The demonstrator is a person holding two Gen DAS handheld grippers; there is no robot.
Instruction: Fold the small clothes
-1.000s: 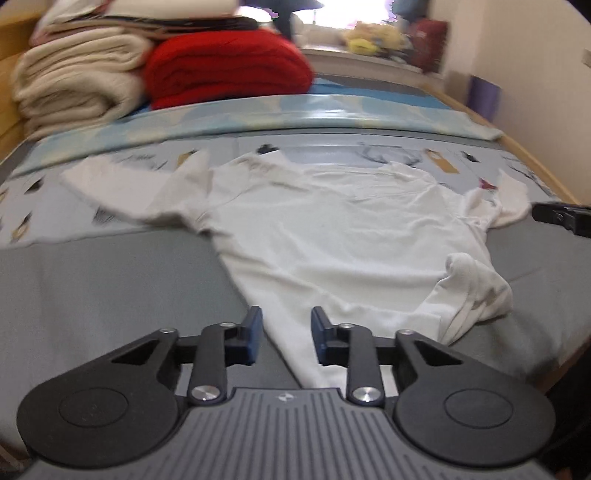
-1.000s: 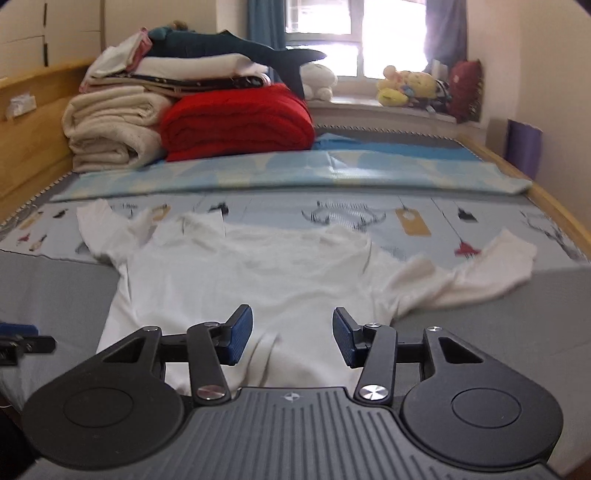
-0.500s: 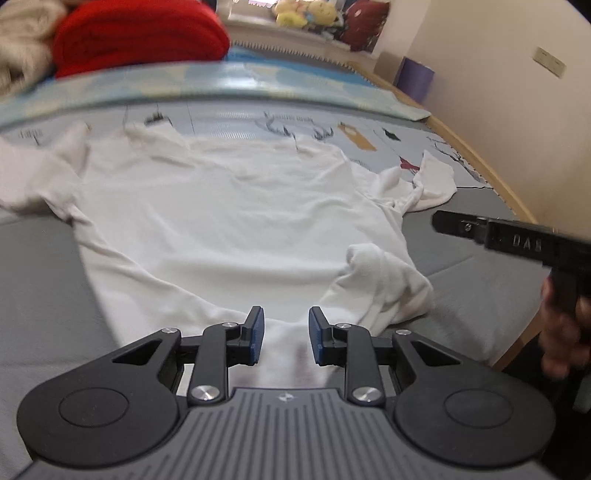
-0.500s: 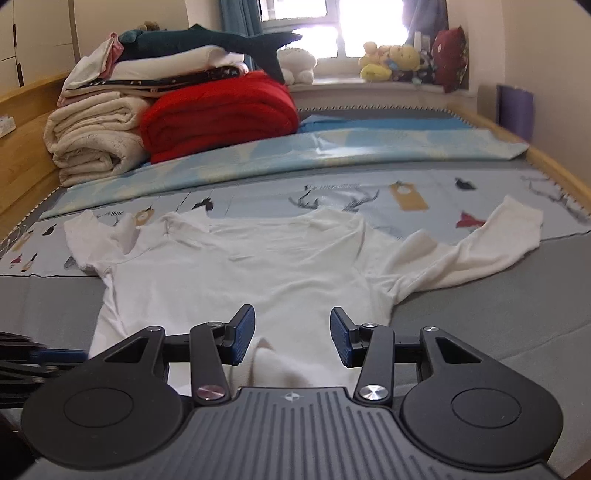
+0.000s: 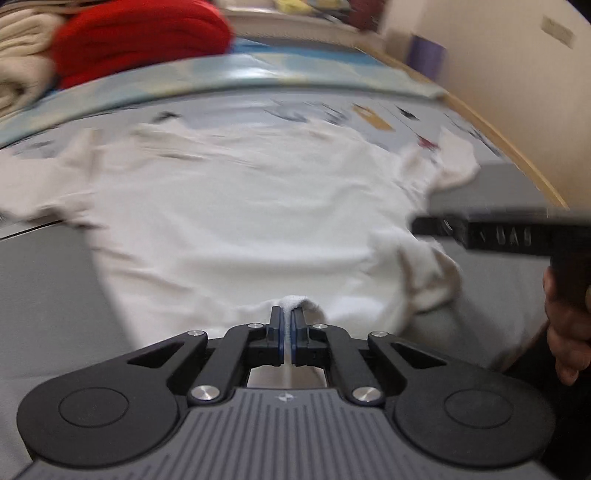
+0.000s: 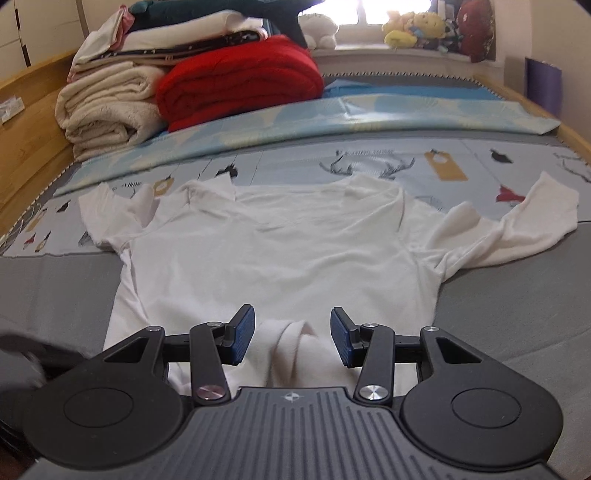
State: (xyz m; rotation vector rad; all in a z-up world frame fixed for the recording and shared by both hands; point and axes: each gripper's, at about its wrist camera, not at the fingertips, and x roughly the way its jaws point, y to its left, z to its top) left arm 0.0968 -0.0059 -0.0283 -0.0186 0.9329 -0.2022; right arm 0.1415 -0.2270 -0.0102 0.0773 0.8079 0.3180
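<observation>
Pinching a small ridge of white cloth at the near hem, the left gripper (image 5: 287, 325) has just closed, its blue pads drawn together on the shirt (image 5: 251, 221) with the fabric bunched up between the tips. That hem sits at six o'clock in the left wrist view, which is blurred. At three o'clock there, the right gripper (image 5: 480, 232) shows as a dark bar, with a hand (image 5: 569, 332) on its grip below, near a rumpled fold of the shirt at four o'clock.

From its own camera, the right gripper (image 6: 291, 338) stands about half open, its pads either side of a rolled lump of hem and apart from it, not pressing on it. The shirt (image 6: 280, 254) lies flat on a grey mat (image 6: 517, 306), body spreading toward twelve o'clock, one sleeve reaching to ten o'clock and the other to two o'clock. Its collar rests on a pale printed sheet (image 6: 454, 162). Beyond that lies a light blue cover (image 6: 369, 110). Farther off, at eleven o'clock, a folded red blanket (image 6: 240, 81) lies against a stack of cream blankets (image 6: 107, 107). Soft toys (image 6: 410, 26) line the window ledge at one o'clock.
</observation>
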